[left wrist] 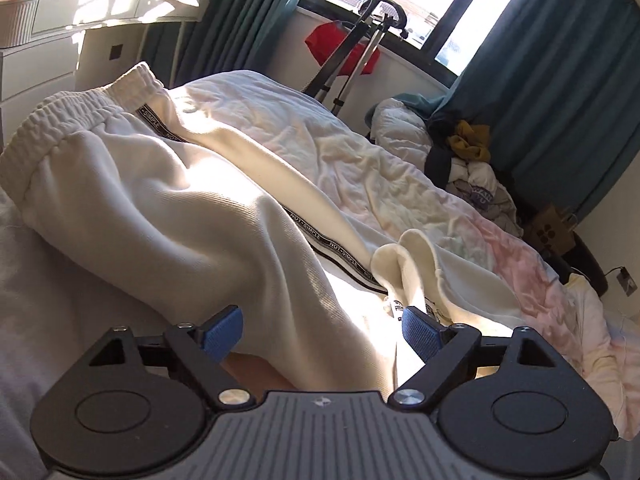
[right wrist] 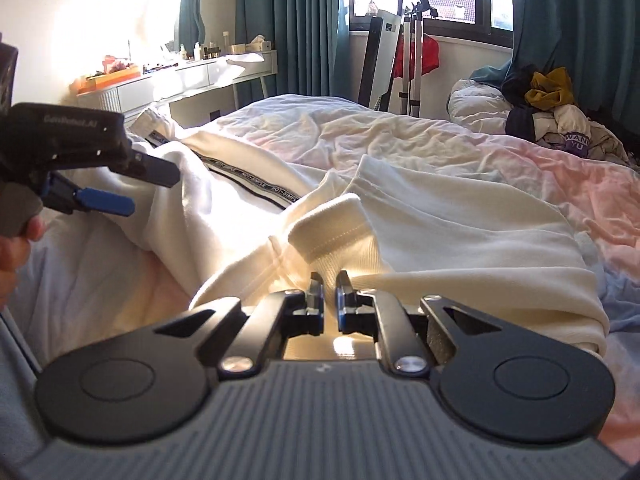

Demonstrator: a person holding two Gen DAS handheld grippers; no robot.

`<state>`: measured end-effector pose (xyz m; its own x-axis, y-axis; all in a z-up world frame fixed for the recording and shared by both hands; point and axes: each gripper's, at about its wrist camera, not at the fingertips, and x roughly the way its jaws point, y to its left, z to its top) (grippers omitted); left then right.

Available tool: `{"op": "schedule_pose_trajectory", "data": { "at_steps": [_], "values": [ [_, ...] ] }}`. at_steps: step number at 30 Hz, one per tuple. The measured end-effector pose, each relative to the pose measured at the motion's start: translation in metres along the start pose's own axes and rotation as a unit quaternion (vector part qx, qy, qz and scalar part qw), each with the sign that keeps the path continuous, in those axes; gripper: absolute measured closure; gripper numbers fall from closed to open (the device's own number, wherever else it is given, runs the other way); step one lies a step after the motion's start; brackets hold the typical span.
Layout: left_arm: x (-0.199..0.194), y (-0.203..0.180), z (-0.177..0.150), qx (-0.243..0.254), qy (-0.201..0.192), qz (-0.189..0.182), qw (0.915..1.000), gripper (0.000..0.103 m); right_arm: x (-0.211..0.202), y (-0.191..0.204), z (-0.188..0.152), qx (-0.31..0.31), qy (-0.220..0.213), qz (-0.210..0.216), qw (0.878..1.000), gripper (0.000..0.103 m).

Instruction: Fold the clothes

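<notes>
**Sweatpants laid out on the bed, fold barely begun**

The white sweatpants [left wrist: 168,184] lie lengthways on the bed [left wrist: 304,128], waistband at the far left end near the dresser, legs running toward the near side. A black printed stripe [left wrist: 320,240] runs down the side seam. One leg sits humped and bunched on the left; the other spreads wider to the right, its cuff [right wrist: 332,220] turned up in a small peak. From where I stand the legs do not look stacked neatly on each other, so I would judge the job is at its start: the trousers are roughly spread, and no clean fold shows yet.

The right tongs [right wrist: 330,280] are nearly together at the cuff end, with pale cloth right at the tips. It looks like a pinch on the fabric, though the fold hides the actual grip. The left tongs [left wrist: 320,332] stand wide apart over the bunched leg, holding nothing; in the right-hand view they hover just above the cloth on the left side.

Left to do, I would guess: lay one leg over the other, smooth the hump, then fold the length up toward the waistband.

Beyond the bed, a heap of other clothes [right wrist: 552,116] waits at the far right, a counter [right wrist: 180,80] cluttered with bottles stands along the left wall, and teal curtains [right wrist: 292,24] frame the sunny window.
</notes>
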<state>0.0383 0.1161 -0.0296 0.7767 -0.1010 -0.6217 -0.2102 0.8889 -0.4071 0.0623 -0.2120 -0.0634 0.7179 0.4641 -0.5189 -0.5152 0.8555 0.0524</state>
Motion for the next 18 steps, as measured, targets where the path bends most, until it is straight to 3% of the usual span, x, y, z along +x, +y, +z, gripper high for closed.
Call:
{"op": "schedule_pose_trajectory", "data": {
  "at_steps": [1, 8, 13, 18],
  "values": [
    [-0.003, 0.002, -0.002, -0.002, -0.004, 0.009, 1.0, 0.005, -0.004, -0.001, 0.0, 0.006, -0.005, 0.002, 1.0, 0.093],
    [0.001, 0.019, -0.004, -0.042, 0.012, 0.036, 0.9984, 0.005, -0.036, -0.016, 0.007, 0.067, -0.052, 0.028, 0.996, 0.093],
    [0.009, 0.038, -0.002, -0.101, 0.019, 0.028, 0.9943, 0.005, -0.03, -0.023, 0.008, 0.069, -0.062, -0.023, 0.995, 0.093],
    [0.021, 0.069, 0.001, -0.188, 0.018, 0.013, 0.9819, 0.005, 0.012, -0.038, 0.005, 0.08, -0.034, -0.071, 0.994, 0.093]
  ]
}}
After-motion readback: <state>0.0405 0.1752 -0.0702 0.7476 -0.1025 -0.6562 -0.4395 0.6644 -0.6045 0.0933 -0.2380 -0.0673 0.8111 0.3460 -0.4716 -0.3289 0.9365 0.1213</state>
